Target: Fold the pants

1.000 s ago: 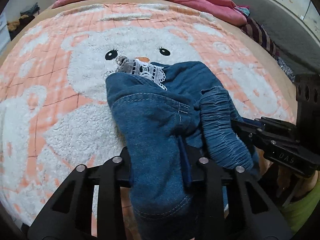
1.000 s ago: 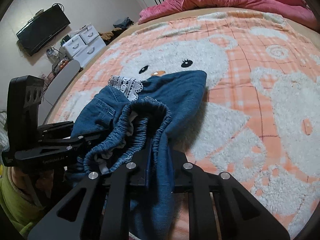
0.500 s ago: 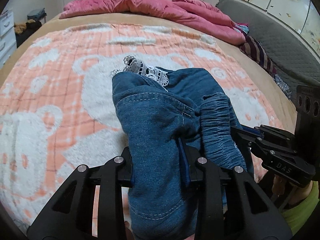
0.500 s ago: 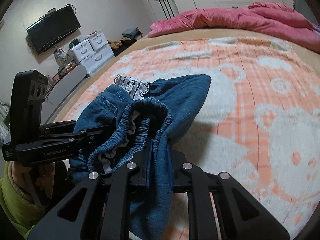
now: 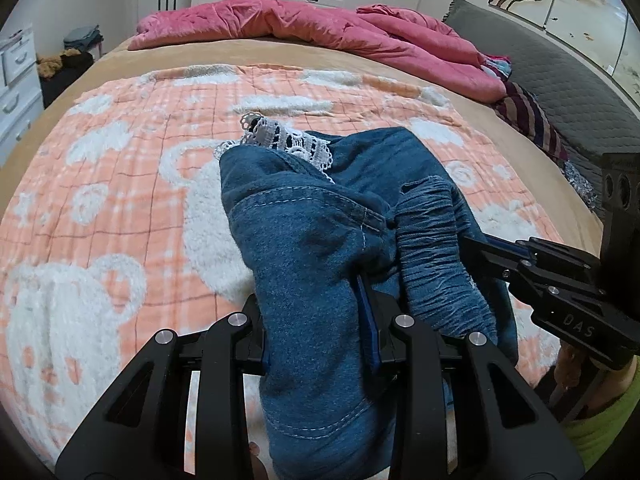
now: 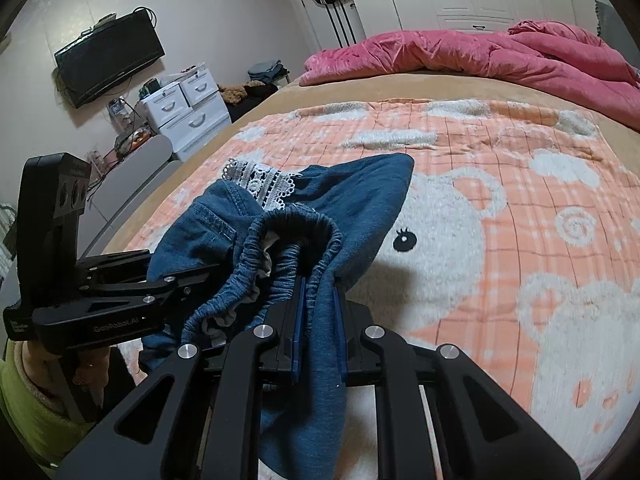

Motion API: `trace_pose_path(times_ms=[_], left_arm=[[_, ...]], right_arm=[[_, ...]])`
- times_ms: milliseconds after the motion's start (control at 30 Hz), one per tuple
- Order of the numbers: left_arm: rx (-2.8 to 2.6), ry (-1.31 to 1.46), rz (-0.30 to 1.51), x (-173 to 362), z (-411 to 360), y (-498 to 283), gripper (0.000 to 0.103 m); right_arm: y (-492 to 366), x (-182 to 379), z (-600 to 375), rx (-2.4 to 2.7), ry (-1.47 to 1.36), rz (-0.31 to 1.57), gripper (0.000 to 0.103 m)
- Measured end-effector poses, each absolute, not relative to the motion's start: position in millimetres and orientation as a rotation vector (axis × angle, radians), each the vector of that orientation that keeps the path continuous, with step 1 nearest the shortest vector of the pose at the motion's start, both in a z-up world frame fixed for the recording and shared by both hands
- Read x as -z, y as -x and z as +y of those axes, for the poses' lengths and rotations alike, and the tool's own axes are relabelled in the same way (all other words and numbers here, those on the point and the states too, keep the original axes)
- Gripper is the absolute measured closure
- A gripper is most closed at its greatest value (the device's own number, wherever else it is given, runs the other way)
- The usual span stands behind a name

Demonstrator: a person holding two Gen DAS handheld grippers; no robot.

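Small blue denim pants (image 5: 320, 240) with a white lace trim (image 5: 288, 140) and an elastic waistband (image 6: 296, 236) hang bunched above the bed between both grippers. My left gripper (image 5: 316, 304) is shut on a thick fold of the denim. My right gripper (image 6: 318, 296) is shut on the gathered waistband edge. In the left wrist view the right gripper (image 5: 476, 248) reaches into the cloth from the right. In the right wrist view the left gripper (image 6: 188, 276) enters from the left. The far folded end of the pants (image 6: 376, 184) points away over the blanket.
An orange and white bear-pattern blanket (image 5: 120, 184) covers the bed. A pink duvet (image 5: 320, 28) is heaped at the far end, striped cloth (image 5: 532, 120) at the right edge. White drawers (image 6: 188, 108) and a wall television (image 6: 108, 56) stand left. A green sleeve (image 6: 32, 408) holds the left gripper.
Both grippers have risen with the pants, lifting the bundle off the blanket; the views tilted up to show more of the room. Both grips are unchanged.
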State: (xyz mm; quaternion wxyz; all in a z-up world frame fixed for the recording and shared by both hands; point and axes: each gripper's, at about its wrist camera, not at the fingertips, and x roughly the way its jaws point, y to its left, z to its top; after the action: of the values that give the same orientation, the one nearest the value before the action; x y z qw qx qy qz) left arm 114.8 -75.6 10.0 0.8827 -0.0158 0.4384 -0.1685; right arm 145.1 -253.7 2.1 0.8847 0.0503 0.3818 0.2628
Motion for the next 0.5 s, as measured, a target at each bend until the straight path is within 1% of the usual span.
trace_pose_path(times_ms=[500], left_arm=[[0.34, 0.035, 0.923, 2.2, -74.7, -157.2, 0.079]], right_arm=[[-183.3, 10.7, -249.7, -0.53, -0.088, 0.814, 0.091]])
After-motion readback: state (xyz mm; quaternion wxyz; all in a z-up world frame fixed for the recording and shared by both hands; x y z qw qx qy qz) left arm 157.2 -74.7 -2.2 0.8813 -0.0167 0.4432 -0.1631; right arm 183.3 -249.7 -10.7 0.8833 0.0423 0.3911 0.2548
